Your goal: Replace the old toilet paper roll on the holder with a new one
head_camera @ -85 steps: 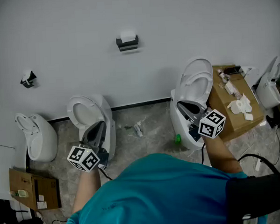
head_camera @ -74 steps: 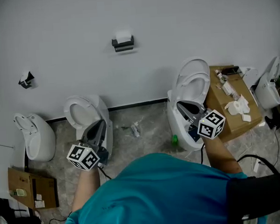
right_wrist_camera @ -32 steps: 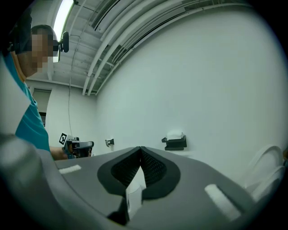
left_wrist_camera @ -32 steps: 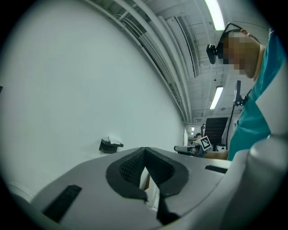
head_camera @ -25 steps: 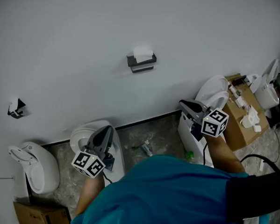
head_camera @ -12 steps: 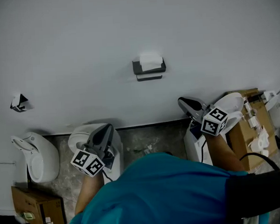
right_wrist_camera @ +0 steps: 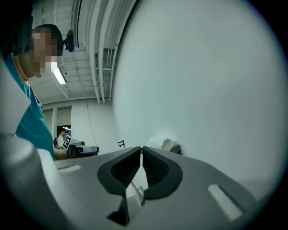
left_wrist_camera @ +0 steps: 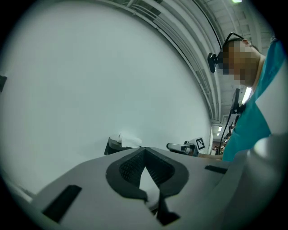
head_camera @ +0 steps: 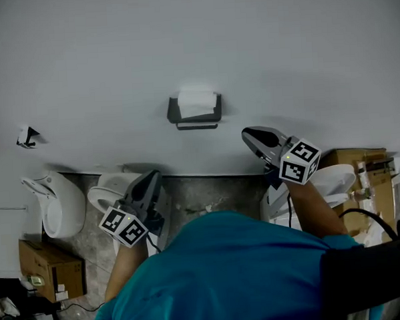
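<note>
In the head view, one dark holder (head_camera: 195, 116) sits on the white wall (head_camera: 281, 45). One white toilet paper roll (head_camera: 197, 101) rests on it. The two grippers are held up below it, and neither one touches it. The left gripper (head_camera: 151, 176) is low and to the left of the holder. The right gripper (head_camera: 247, 135) is just to the right of the holder and a bit lower. Each gripper has one cube with square markers. Three white toilets (head_camera: 53, 205) show clearly on the floor by the wall. There are two brown boxes, one on the left (head_camera: 48, 267) and one on the right (head_camera: 362, 174). One small dark thing (head_camera: 27, 137) sticks out of the wall far to the left.

In the left gripper view, the two fingers (left_wrist_camera: 126, 168) are closed, tip to tip, with nothing between them. Past them are the one holder (left_wrist_camera: 113, 146) with its roll (left_wrist_camera: 129, 140), and the right gripper (left_wrist_camera: 180, 147) beside it.

In the right gripper view, the two fingers (right_wrist_camera: 157, 170) are also closed and hold nothing. The roll (right_wrist_camera: 163, 143) is just beyond the tips, on the wall. The left gripper (right_wrist_camera: 84, 149) shows farther off.
</note>
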`<state>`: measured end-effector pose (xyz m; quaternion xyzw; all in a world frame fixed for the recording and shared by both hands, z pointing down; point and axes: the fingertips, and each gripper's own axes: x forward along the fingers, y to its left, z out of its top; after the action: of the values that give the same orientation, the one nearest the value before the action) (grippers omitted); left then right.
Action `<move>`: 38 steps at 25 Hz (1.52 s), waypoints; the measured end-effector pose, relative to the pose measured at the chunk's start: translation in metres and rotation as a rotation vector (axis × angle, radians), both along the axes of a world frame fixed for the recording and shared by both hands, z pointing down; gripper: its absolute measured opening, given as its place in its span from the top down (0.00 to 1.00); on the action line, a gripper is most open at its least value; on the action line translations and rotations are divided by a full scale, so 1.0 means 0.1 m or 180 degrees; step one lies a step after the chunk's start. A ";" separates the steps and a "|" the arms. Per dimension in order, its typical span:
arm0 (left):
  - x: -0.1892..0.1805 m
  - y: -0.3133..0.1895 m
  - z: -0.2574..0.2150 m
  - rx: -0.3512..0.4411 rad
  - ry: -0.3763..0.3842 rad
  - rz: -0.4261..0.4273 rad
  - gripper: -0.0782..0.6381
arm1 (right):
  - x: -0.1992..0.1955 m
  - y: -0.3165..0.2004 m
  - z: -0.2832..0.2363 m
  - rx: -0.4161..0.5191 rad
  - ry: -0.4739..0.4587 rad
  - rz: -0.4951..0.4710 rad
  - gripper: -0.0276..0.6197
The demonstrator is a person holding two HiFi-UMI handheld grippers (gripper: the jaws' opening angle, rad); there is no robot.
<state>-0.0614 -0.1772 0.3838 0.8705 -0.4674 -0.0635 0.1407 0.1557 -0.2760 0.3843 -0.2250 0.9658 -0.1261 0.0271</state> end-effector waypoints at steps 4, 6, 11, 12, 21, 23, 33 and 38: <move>0.07 -0.15 0.02 -0.0045 -0.0069 -0.0037 0.88 | -0.05 -0.24 -0.01 -0.0151 -0.0086 -0.0150 0.95; 0.06 -0.23 0.03 -0.0040 -0.0077 -0.0029 0.88 | -0.13 -0.34 -0.01 -0.0290 -0.0096 -0.0231 0.93; -0.07 -0.40 0.03 0.0039 -0.0119 0.0114 0.88 | -0.39 -0.65 0.01 -0.0739 -0.0079 -0.0297 0.77; -0.11 -0.44 0.02 0.0068 -0.0138 0.0160 0.88 | -0.44 -0.72 0.01 -0.0828 -0.0081 -0.0280 0.74; -0.57 -0.70 0.01 0.0180 -0.0177 0.0518 0.88 | -0.75 -1.12 0.14 -0.1575 -0.0065 -0.0107 0.65; -0.64 -0.74 0.03 0.0172 -0.0155 0.0557 0.88 | -0.81 -1.19 0.18 -0.1625 0.0035 -0.0032 0.64; -0.74 -0.86 0.11 0.0129 -0.0103 0.0573 0.88 | -0.99 -1.31 0.24 -0.1933 0.0313 -0.0155 0.65; -0.76 -0.84 0.14 0.0094 -0.0082 0.0518 0.88 | -1.04 -1.28 0.30 -0.2002 0.0555 -0.0228 0.84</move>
<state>-0.1372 -0.2612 0.3983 0.9083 -0.3958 -0.0475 0.1265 0.0514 -0.4045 0.4147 -0.1982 0.8855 -0.3993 -0.1310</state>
